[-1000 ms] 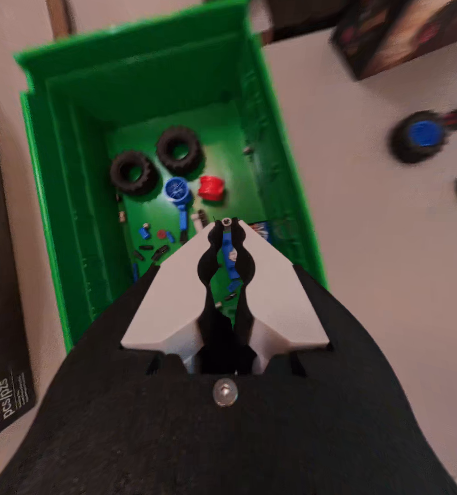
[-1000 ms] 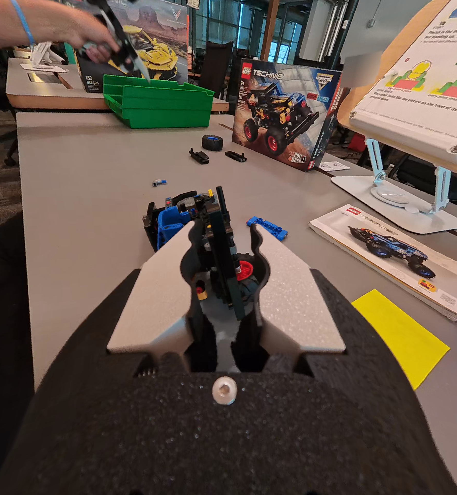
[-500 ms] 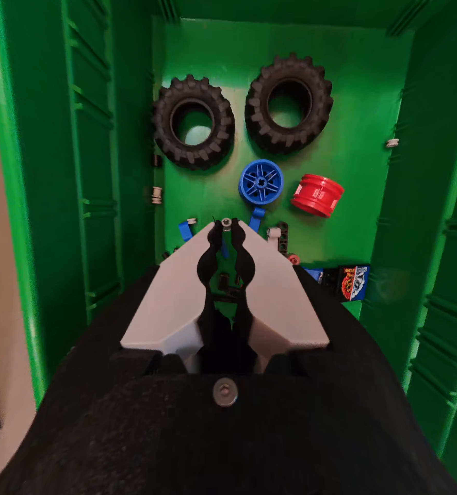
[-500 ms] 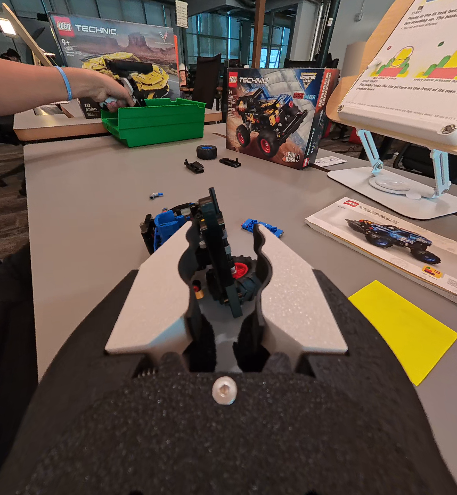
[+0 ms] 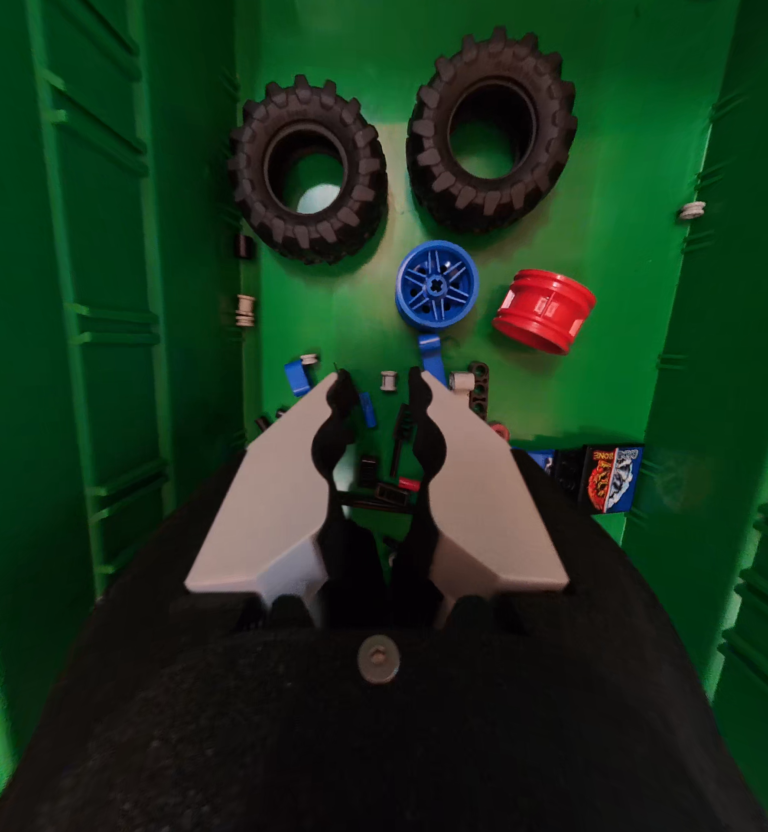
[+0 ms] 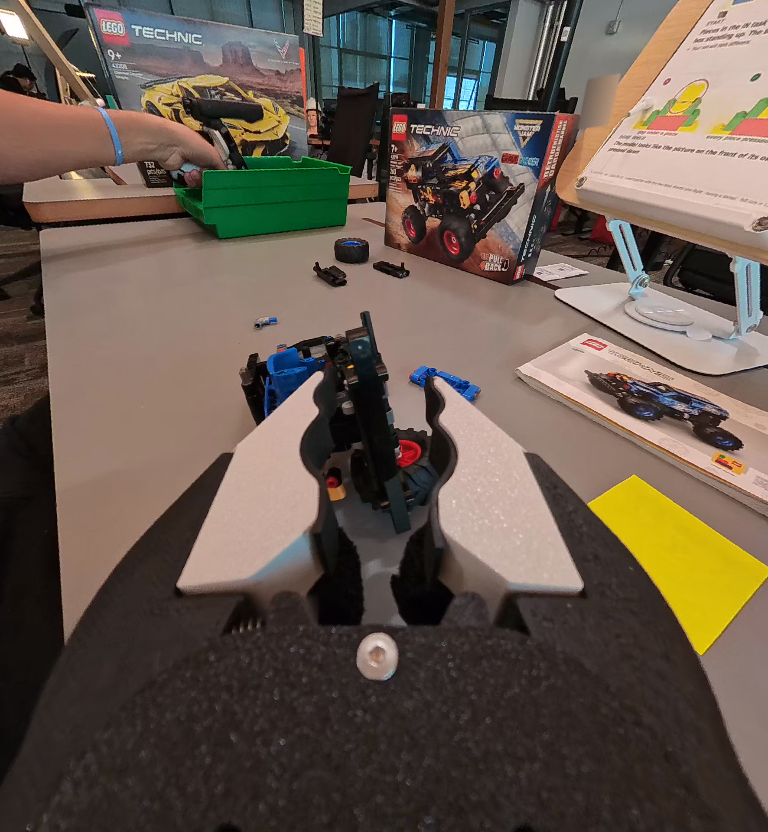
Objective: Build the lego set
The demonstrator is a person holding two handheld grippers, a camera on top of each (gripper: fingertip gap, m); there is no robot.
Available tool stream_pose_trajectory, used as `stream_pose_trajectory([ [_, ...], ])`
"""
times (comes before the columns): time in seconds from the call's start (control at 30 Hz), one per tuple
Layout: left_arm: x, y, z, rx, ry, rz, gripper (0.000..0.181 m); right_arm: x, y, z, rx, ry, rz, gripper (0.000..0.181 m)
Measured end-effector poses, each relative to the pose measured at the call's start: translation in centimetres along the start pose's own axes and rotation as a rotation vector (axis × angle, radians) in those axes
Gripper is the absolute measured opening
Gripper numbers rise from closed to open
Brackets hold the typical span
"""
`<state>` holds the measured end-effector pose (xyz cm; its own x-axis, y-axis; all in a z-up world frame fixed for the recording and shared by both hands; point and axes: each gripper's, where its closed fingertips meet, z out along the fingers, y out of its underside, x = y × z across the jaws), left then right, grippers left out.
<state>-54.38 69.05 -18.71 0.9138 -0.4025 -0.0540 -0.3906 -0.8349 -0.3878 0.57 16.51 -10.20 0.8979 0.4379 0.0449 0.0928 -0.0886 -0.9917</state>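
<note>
Hanging inside the green bin (image 5: pixel 103 315), the left tongs (image 5: pixel 375 373) are seen parted by a narrow gap with nothing gripped, and a small grey bush (image 5: pixel 388 381) lies on the bin floor between their tips. Beyond them two black tyres (image 5: pixel 308 173) lie side by side, with a blue wheel hub (image 5: pixel 436 283) and a red wheel hub (image 5: pixel 543 310) nearer, apart from each other. Small blue and black pieces are scattered under the fingers. In the right wrist view the right tongs (image 6: pixel 375 382) are spread around a partly built black and blue toy truck (image 6: pixel 328 382) standing on the grey desk (image 6: pixel 148 360); whether its upright black panel is gripped cannot be told. A loose blue piece (image 6: pixel 445 382) lies just beside the right finger, a booklet (image 6: pixel 661 414) and a yellow sheet (image 6: pixel 679 558) farther right
</note>
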Motion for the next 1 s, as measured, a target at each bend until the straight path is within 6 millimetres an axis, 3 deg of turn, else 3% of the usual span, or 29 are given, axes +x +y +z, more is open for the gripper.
stream_pose_trajectory([
  [0.03,-0.1,-0.5,-0.4,0.029,-0.009,0.001,0.03,0.0,0.0,0.0,-0.001,-0.001,-0.003,0.039],
  [0.2,1.7,-2.5,-3.4,0.162,0.073,-0.027,0.058,-0.3,0.1,0.1,-0.006,-0.007,-0.017,0.039],
  [0.37,3.2,-4.2,-7.2,0.296,0.055,-0.001,0.067,-0.4,0.2,0.2,-0.015,-0.01,-0.025,0.039],
  [0.5,6.1,-5.1,-10.9,0.447,0.084,0.06,0.066,-0.4,0.3,0.2,-0.024,-0.009,-0.034,0.038],
  [0.6,9.8,-5.5,-15.5,0.655,0.104,0.142,0.065,-0.5,0.3,0.2,-0.021,-0.004,-0.042,0.037],
  [0.73,18.5,-3.4,-22.2,0.936,0.219,0.34,0.069,0.0,0.2,0.1,-0.06,0.013,0.083,0.04],
  [0.83,28.5,1.2,-26.1,1.068,0.493,0.515,0.072,-1.2,-0.2,-0.3,-0.135,0.026,0.079,0.05],
  [0.9,36.1,5.7,-26.9,1.005,0.713,0.674,0.073,-1.8,-0.3,-0.7,-0.21,0.073,0.031,0.061],
  [1.0,45.9,12.9,-24.6,0.731,0.938,0.927,0.081,-3.5,-0.6,-0.8,-0.261,0.087,-0.014,0.078],
])
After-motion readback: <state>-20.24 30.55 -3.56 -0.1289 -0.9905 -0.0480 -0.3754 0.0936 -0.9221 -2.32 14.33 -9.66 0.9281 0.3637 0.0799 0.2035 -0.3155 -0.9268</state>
